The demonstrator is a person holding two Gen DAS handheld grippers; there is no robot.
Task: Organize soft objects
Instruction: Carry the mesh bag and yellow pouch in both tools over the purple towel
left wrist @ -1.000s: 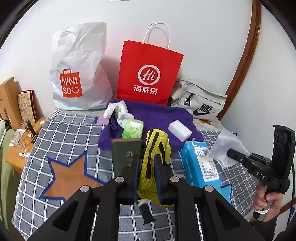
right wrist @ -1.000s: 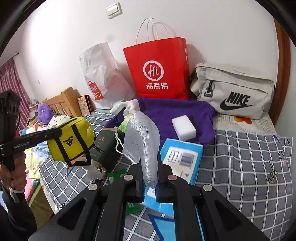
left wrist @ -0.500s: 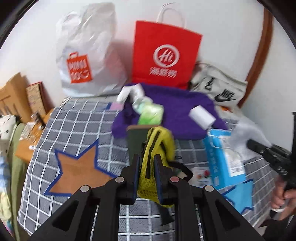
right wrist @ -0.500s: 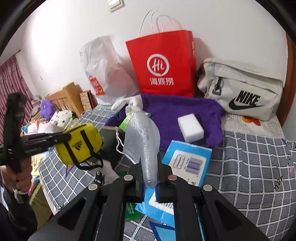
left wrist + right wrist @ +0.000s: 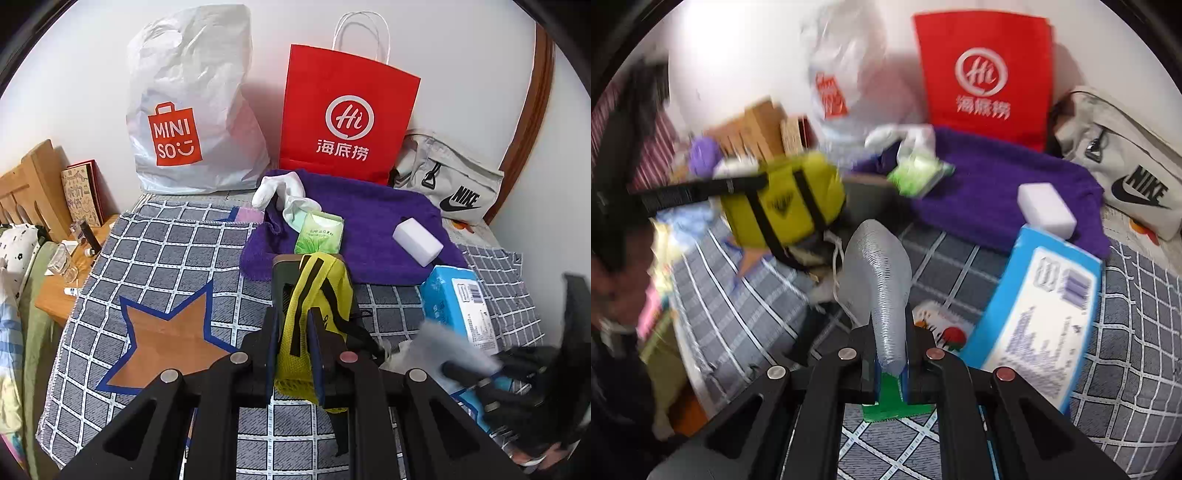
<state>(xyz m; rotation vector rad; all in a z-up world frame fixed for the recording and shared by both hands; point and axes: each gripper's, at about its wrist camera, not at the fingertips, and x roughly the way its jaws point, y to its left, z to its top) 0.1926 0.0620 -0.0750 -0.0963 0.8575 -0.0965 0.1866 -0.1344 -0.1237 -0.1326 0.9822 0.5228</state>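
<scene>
My left gripper (image 5: 293, 325) is shut on a small yellow mesh bag with black straps (image 5: 314, 295) and holds it above the checked blanket (image 5: 162, 258). The bag also shows in the right wrist view (image 5: 783, 199), hanging from the left gripper (image 5: 738, 184). My right gripper (image 5: 890, 332) is shut on a clear ribbed plastic pouch with a white drawstring (image 5: 875, 273). It appears blurred at the lower right of the left wrist view (image 5: 465, 363). A purple towel (image 5: 369, 221) carries a white sponge block (image 5: 417, 242), a green tissue pack (image 5: 319, 232) and white socks (image 5: 280, 192).
A red paper bag (image 5: 347, 118), a white Miniso bag (image 5: 188, 110) and a grey Nike pouch (image 5: 450, 184) stand against the wall. A blue tissue box (image 5: 454, 310) lies right of centre. A dark green box (image 5: 288, 273) sits behind the yellow bag. A wooden side table (image 5: 62, 273) is at the left.
My right gripper has swung down and left with the pouch, blurring its view, and now sits low beside the left gripper. My left gripper still holds the yellow bag, shifted a little.
</scene>
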